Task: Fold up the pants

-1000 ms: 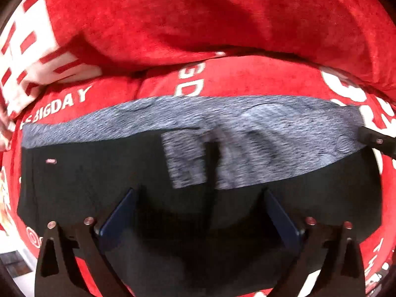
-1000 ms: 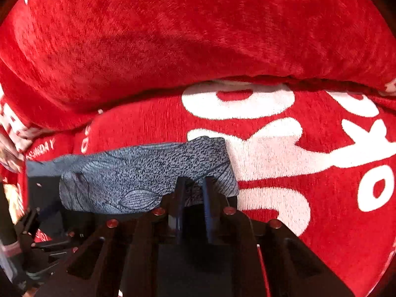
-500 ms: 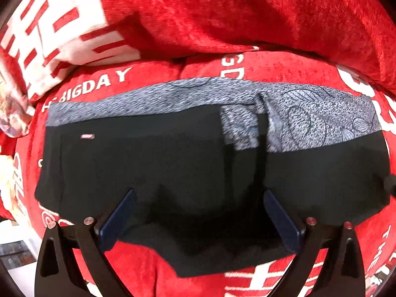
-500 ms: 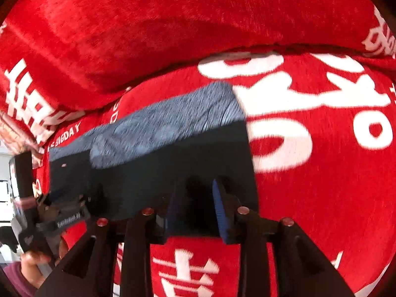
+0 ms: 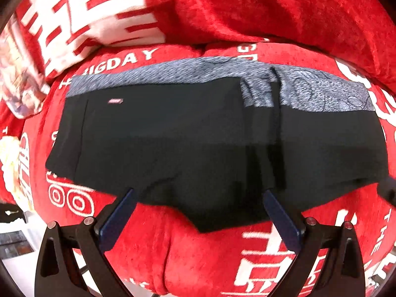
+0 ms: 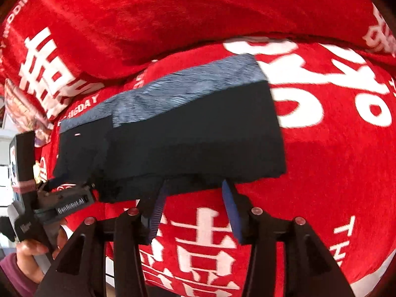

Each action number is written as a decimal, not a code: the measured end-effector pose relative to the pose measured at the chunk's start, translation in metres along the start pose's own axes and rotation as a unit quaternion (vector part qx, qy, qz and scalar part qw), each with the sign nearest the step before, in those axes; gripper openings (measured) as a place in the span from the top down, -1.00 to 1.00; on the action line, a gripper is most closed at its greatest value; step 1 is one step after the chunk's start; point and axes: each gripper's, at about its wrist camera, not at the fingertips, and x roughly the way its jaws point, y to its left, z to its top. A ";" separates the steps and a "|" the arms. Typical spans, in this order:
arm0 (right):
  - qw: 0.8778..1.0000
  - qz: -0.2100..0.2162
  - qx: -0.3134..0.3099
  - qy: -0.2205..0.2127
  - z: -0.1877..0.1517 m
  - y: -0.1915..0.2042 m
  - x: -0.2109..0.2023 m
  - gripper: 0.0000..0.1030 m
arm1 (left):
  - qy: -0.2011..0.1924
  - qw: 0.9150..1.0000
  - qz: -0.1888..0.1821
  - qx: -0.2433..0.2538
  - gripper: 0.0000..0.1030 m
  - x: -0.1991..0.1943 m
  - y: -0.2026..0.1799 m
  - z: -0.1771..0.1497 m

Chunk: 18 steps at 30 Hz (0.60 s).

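Note:
The pants (image 5: 188, 143) lie folded flat on the red seat cover (image 5: 198, 252), black with a grey patterned band (image 5: 173, 74) along the far edge. My left gripper (image 5: 198, 193) hangs open above their near edge, nothing between its blue pads (image 5: 118, 217). In the right wrist view the same pants (image 6: 188, 141) lie just past my right gripper (image 6: 195, 185). Its jaws are opening, and only red cover shows between them. The left gripper (image 6: 57, 203) shows at the pants' left end, held by a hand (image 6: 29, 247).
A red backrest cushion (image 5: 272, 7) rises right behind the pants. A white-and-red printed cushion (image 5: 81, 12) and a patterned item (image 5: 19, 86) lie at the left. The seat's front edge and pale floor (image 5: 14, 232) show at the lower left.
The right gripper was shut on the pants' near edge; it has let go and its jaws have spread. Both grippers have drawn back and up, so more of the pants shows.

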 end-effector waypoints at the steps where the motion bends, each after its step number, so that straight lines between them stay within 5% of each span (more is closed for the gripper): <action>1: 1.000 0.008 -0.007 -0.001 0.004 0.006 0.001 0.03 | 0.000 1.000 0.000 -0.004 -1.00 -0.003 0.004 -0.003; 4: 0.998 0.043 -0.035 -0.006 0.022 0.036 0.012 0.03 | -0.002 1.000 0.003 -0.020 -1.00 -0.004 0.021 -0.011; 12: 0.997 0.032 -0.066 -0.024 0.082 0.099 0.072 0.03 | 0.023 0.999 0.001 -0.036 -1.00 0.019 0.062 -0.032; 18: 0.998 0.032 -0.050 0.010 0.077 0.108 0.113 0.05 | 0.025 0.999 -0.009 -0.046 -1.00 0.026 0.098 -0.036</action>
